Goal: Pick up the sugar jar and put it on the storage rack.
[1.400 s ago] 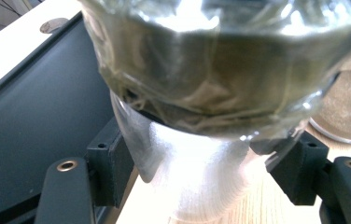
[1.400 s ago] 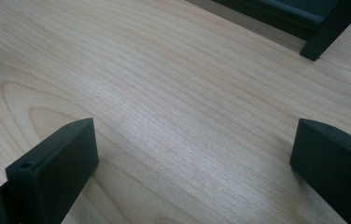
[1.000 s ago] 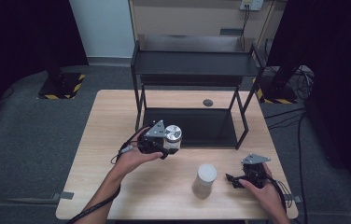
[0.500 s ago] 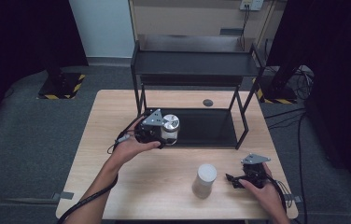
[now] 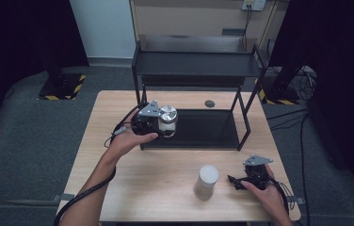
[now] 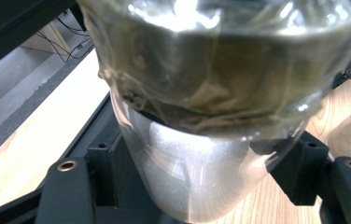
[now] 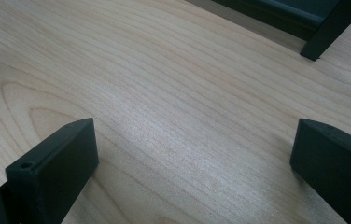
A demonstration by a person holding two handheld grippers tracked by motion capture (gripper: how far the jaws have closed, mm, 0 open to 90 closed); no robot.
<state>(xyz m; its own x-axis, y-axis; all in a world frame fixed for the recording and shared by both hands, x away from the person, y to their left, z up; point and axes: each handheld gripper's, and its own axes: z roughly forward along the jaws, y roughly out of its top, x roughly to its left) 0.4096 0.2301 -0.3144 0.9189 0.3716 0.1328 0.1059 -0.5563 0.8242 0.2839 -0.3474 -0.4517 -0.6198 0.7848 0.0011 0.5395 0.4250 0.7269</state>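
Observation:
A glass jar [image 5: 168, 114] with a silver lid hangs above the left end of the black rack's lower shelf [image 5: 213, 128], and my left gripper [image 5: 164, 126] is shut on it. In the left gripper view the jar [image 6: 197, 93] stands close between the two black jaws, brownish contents behind the glass. A second jar [image 5: 206, 181] with a pale lid stands on the wooden table [image 5: 156, 188] near the front. Just right of it my right gripper [image 5: 234, 181] rests low on the table, pointing left. Its jaws stand wide open over bare wood in the right gripper view, nothing between them [image 7: 192, 158].
The black two-tier rack [image 5: 198, 70] stands at the back middle of the table, its legs [image 5: 246, 123] framing the lower shelf. A small dark disc [image 5: 209, 103] lies on the wood behind that shelf. Dark floor surrounds the table.
My left hand has carried the jar upward and farther back, from the table's front-left toward the rack's lower shelf. The right gripper and the second jar have stayed put.

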